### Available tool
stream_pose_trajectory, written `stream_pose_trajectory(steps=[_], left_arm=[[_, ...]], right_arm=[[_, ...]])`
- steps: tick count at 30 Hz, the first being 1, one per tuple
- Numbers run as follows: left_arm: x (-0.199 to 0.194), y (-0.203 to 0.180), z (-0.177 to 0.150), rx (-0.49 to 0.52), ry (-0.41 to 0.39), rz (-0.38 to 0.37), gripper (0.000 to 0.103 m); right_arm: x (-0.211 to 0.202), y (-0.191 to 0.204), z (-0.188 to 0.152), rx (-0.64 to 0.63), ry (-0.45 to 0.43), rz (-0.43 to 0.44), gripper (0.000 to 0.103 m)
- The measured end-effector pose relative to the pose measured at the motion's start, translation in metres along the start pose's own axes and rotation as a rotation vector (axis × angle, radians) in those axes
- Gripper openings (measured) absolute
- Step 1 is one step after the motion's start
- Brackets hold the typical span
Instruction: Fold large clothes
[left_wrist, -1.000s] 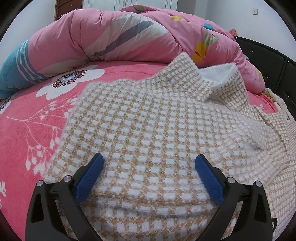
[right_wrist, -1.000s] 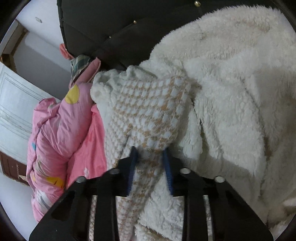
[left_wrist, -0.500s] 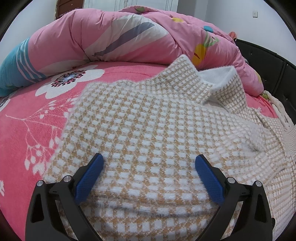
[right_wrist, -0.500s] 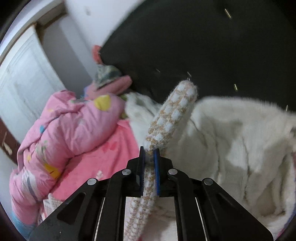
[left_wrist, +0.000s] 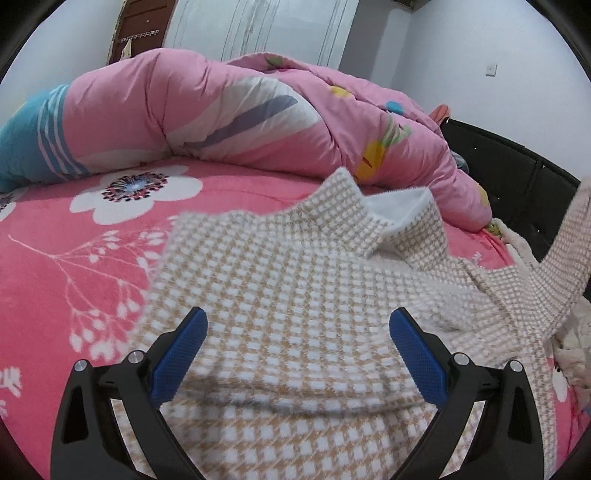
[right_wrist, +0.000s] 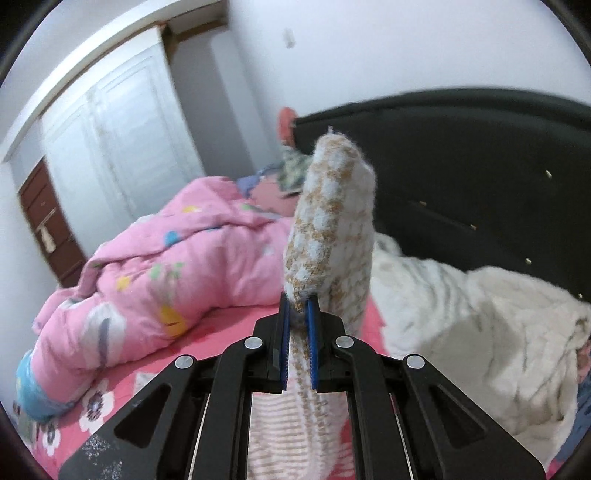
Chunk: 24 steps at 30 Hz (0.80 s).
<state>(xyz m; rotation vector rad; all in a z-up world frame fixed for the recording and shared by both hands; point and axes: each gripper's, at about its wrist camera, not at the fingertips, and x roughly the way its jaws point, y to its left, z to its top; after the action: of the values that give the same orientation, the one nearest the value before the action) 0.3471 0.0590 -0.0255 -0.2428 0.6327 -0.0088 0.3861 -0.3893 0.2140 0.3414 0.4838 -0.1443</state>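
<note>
Evidently dealt with a soft, limp piece: fuzzy beige-and-white checked knit garment (left_wrist: 295, 295), spread body-down over the pink flower-printed bed sheet (left_wrist: 92, 258), collar end toward the rolled pink padded quilt (left_wrist: 221, 110). Looked thick and plush, white fleece lining showing at the collar; judged light to moderate in weight, with no stiffness, likely to sag and drag wherever unsupported. Not slippery, not fragile; fuzzy pile likely to cling to the sheet and to itself.

Found the left gripper (left_wrist: 299, 332) spread wide above the garment's body near its lower hem, blue pads apart, nothing pinched between them. Found the right gripper (right_wrist: 299, 306) clamped nearly closed on the cuff end of one long checked sleeve (right_wrist: 328, 221), cuff poking up past the blue pads, rest of the sleeve trailing down and across toward the body. Held that sleeve up off the bed, near the white fleecy blanket (right_wrist: 480, 314) and the black padded headboard (right_wrist: 480, 166).

Judged best taken at edges: cuff, hem corners, shoulder seams. Judged a mid-panel pinch likely to bunch the knit and spoil the crease.
</note>
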Motion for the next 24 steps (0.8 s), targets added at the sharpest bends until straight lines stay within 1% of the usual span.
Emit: stream_pose_trajectory(steps=[3,5,7,10,12,13,14,16,18,21,23,24], left_arm=[[-0.010,0.014,0.005,-0.067,0.006,0.000,0.096],[-0.015,0.028,0.004,-0.126,0.014,-0.010,0.091],[-0.017,0.040,0.000,-0.161,0.018,-0.021,0.087],[-0.017,0.063,-0.007,-0.234,0.019,-0.051,0.076],[-0.013,0.075,-0.010,-0.279,0.024,-0.065,0.064],[-0.011,0.083,-0.011,-0.308,0.028,-0.076,0.061],[-0.009,0.086,-0.012,-0.324,0.029,-0.084,0.056],[-0.008,0.091,-0.013,-0.345,0.029,-0.100,0.054],[-0.008,0.092,-0.013,-0.343,0.025,-0.106,0.053],[-0.007,0.097,-0.014,-0.367,0.023,-0.131,0.053],[-0.007,0.103,-0.014,-0.395,0.023,-0.157,0.053],[-0.007,0.105,-0.014,-0.404,0.023,-0.165,0.053]], right_arm=[[-0.006,0.029,-0.001,-0.039,0.007,0.052,0.007],[-0.007,0.046,-0.003,-0.065,0.013,0.079,0.007],[-0.008,0.067,-0.008,-0.093,0.017,0.111,0.007],[-0.006,0.096,-0.021,-0.136,0.024,0.144,0.006],[-0.004,0.116,-0.030,-0.165,0.032,0.165,0.006],[-0.003,0.124,-0.035,-0.177,0.037,0.176,0.006],[-0.002,0.141,-0.043,-0.205,0.045,0.196,0.006],[0.002,0.166,-0.058,-0.258,0.058,0.225,0.006],[0.005,0.193,-0.077,-0.317,0.074,0.254,0.006],[0.020,0.232,-0.116,-0.415,0.138,0.308,0.007],[0.034,0.258,-0.158,-0.489,0.242,0.367,0.011],[0.042,0.266,-0.181,-0.522,0.319,0.402,0.016]])
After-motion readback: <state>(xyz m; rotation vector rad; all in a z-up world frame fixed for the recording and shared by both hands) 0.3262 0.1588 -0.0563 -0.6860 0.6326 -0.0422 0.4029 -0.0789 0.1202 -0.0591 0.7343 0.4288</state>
